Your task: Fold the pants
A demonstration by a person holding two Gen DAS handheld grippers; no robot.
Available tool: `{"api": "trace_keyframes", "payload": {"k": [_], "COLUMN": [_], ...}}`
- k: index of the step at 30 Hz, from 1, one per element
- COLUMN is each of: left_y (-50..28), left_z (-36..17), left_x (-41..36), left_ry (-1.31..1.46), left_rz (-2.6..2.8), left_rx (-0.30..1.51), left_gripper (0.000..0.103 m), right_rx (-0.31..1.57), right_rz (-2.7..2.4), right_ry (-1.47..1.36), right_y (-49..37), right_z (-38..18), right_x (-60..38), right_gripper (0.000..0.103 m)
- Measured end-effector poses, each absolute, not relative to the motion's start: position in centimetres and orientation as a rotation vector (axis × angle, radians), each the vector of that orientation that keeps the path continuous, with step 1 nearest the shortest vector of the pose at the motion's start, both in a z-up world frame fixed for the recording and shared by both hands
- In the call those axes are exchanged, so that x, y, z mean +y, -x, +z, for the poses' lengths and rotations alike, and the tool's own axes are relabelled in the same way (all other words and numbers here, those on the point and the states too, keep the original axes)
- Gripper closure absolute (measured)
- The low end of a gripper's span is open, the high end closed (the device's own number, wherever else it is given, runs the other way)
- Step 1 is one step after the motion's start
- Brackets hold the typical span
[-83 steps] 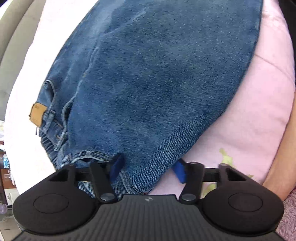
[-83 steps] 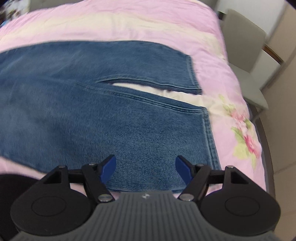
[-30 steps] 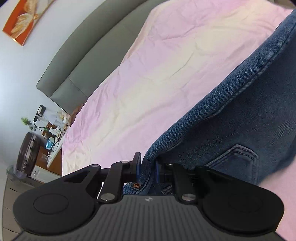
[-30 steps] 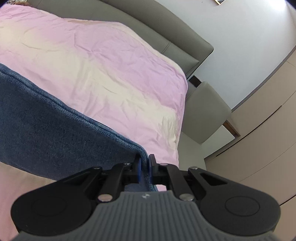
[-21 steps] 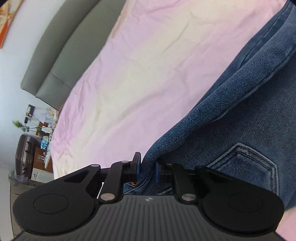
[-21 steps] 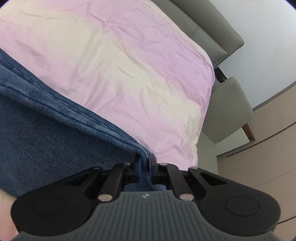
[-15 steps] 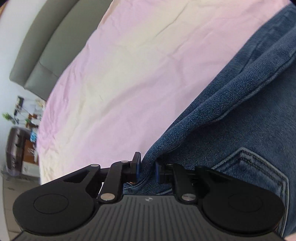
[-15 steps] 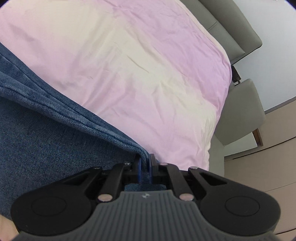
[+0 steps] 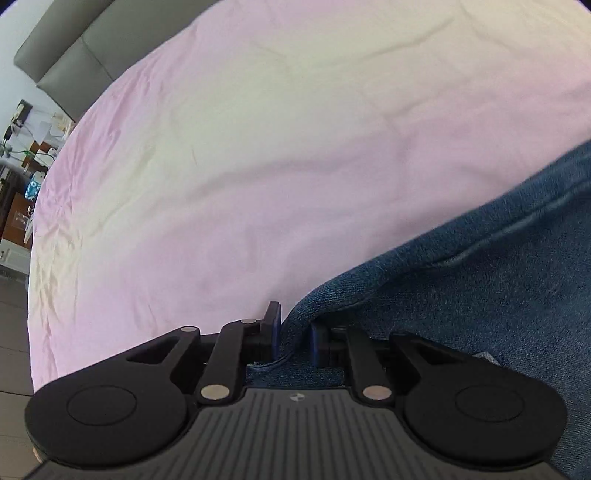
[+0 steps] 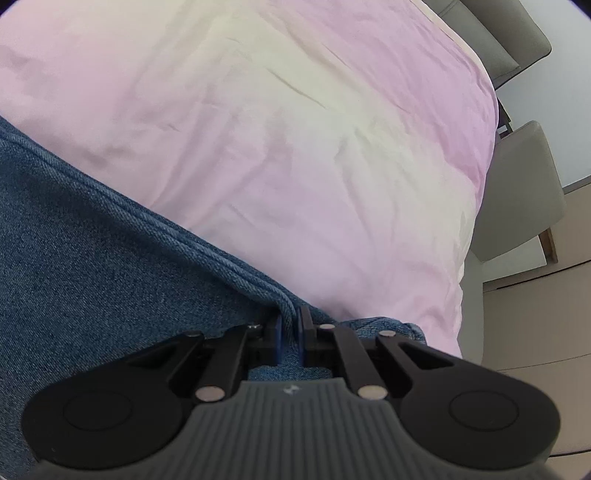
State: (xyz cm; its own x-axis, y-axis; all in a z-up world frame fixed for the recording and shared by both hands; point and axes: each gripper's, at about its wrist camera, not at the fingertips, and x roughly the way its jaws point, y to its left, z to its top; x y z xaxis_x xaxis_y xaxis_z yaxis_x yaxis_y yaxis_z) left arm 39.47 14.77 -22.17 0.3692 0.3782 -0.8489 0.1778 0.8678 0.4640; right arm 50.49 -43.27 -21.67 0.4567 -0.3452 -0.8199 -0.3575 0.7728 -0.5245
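Bed w/ pink-and-cream crumpled cotton sheet (image 9: 295,155) fills most of both views; same sheet in right wrist view (image 10: 314,147). Surface wrinkled, pink bands alternating w/ a pale cream band.

Grey padded upholstered headboard (image 9: 70,48) at top left of left wrist view, behind far edge of bed; also at top right corner of right wrist view (image 10: 517,33).

Blue denim pants (image 9: 480,288) lie on sheet near the camera side, occupying lower right of left wrist view and lower left of right wrist view (image 10: 92,277). Fabric doubled: stacked seamed edges run diagonally, one layer over another. Small bunch of denim pokes out just right of the right gripper. Far half of bed bare.

Beige padded chair (image 10: 517,192) stands beside bed, right edge of right wrist view. Light wood-tone panel wall (image 10: 546,332) below and beside it.

Cluttered side furniture w/ small items (image 9: 22,155) at far left of left wrist view; too small to identify.

Left gripper (image 9: 295,332), black w/ blue pads: jaws nearly closed, narrow gap filled by a thick fold of denim edge; pads press on it. Pointed steeply down at bed.

Right gripper (image 10: 290,332), same build: jaws closed almost fully, pinching seamed denim edge between blue pads. Also angled steeply down.

Both grips sit at the denim's upper edge line, approx. where fabric meets sheet.
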Motion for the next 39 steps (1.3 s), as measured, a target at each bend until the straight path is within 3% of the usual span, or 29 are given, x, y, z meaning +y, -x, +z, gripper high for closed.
{"api": "trace_keyframes", "payload": {"k": [5,7,8,10,11,12,17,20,23,26,29,39], "left_y": [-38.6,-37.8,-37.4,-36.3,-35.8,-35.2,-31.5,-28.8,-26.2,-23.4,-21.0,-14.7], "left_z": [-22.2,-21.4,-20.8,-19.4,-18.6,-17.9,-14.2,-12.1,-10.8,-9.9,-10.3,-18.9], "left_x": [14.9,15.5,15.8,16.4,16.7,16.4,17.0,18.4,20.1,21.3,23.3,28.0], "left_ry": [-0.602,-0.608,-0.6,-0.562,-0.554,-0.551,-0.469,-0.311,-0.121,0.082,0.269,0.821], "left_rz": [0.148,0.12,0.109,0.085,0.092,0.094,0.129,0.171,0.213,0.268,0.31,0.404], "left_rx": [1.203,1.198,1.193,1.175,1.162,1.142,1.116,1.082,1.062,1.015,1.005,0.889], "left_gripper": [0.079,0.077,0.072,0.041,0.009,0.006,0.01,0.01,0.02,0.021,0.02,0.015], "right_rx": [1.117,1.113,1.105,1.094,1.082,1.071,1.052,1.052,1.062,1.062,1.062,0.946], "right_rz": [-0.005,-0.019,-0.032,-0.041,-0.046,-0.049,-0.054,-0.053,-0.046,-0.049,-0.072,-0.193], "right_ry": [0.791,0.774,0.769,0.73,0.712,0.699,0.611,0.472,0.326,0.2,0.06,-0.46], "right_y": [-50.1,-50.0,-49.7,-49.3,-49.0,-48.6,-46.4,-43.6,-40.0,-36.5,-33.8,-28.7], "right_z": [-22.0,-21.4,-21.1,-20.0,-19.3,-18.7,-15.2,-13.3,-12.3,-12.1,-12.8,-15.9], "right_x": [-42.4,-42.6,-42.6,-42.9,-42.9,-42.9,-43.2,-43.9,-44.9,-46.0,-47.6,-55.2], "right_gripper": [0.101,0.093,0.084,0.061,0.04,0.027,0.025,0.024,0.024,0.024,0.026,0.03]}}
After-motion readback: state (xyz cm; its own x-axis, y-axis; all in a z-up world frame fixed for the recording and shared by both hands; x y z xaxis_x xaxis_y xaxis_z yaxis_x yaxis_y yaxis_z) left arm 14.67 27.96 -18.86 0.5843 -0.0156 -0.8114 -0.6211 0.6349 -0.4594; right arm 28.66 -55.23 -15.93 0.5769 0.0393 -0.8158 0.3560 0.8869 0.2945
